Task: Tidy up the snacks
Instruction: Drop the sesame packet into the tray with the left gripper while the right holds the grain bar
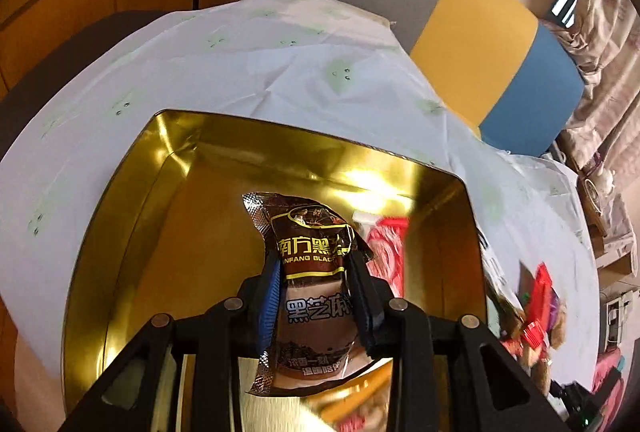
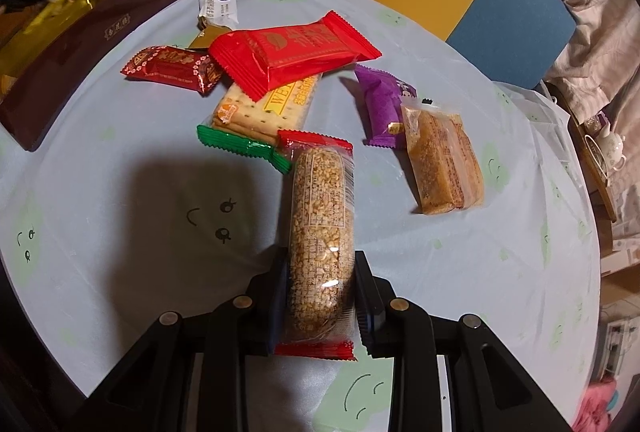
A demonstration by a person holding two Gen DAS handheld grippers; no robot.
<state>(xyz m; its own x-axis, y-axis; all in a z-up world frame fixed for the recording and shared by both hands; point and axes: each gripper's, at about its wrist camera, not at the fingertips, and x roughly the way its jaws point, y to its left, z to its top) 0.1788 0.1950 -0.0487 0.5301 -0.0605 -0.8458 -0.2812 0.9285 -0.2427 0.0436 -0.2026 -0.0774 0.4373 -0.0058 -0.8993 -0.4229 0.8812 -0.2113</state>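
I see a brown sachet point(image 1: 310, 272) with gold Chinese lettering hanging upright over my gold tin point(image 1: 120, 232), its crimped top edge tilted left. The tin is open and shiny inside, with a red-patterned packet point(image 1: 386, 248) lying against its right wall. On the cloth, a clear grain bar point(image 2: 322, 240) with red ends points away from me. Beyond it lie a big red pack point(image 2: 294, 50) on top of a cracker pack point(image 2: 264, 108), a dark red candy point(image 2: 172, 68) to their left, a green wrapper point(image 2: 244, 146), a purple pack point(image 2: 382, 104), and just beside it a clear brown bar point(image 2: 442, 156).
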